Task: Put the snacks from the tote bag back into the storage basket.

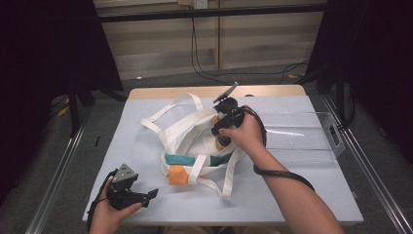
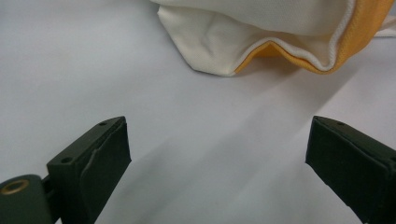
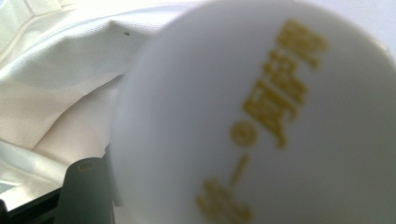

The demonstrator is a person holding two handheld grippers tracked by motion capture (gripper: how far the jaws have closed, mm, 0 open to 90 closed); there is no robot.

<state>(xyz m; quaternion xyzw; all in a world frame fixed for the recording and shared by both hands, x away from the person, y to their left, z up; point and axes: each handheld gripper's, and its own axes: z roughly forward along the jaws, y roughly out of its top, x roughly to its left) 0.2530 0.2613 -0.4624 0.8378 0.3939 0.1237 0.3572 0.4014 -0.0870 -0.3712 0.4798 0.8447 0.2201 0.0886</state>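
At the near left corner of the smooth pale worktop (image 1: 292, 195), the left gripper (image 1: 146, 195) rests with its black padded jaws spread wide and nothing between them. Farther in, mid-worktop, lies a limp white cloth bag (image 1: 195, 141) with long webbing straps, teal and orange trim, and the right gripper (image 1: 219, 134) reaches into it. It holds a smooth white rounded object (image 3: 261, 121) with blurred, unreadable gold lettering; a clear plastic box (image 1: 304, 136) stands beyond, right.

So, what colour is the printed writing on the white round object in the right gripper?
Golden yellow on the white round object, clearest in the right gripper view.
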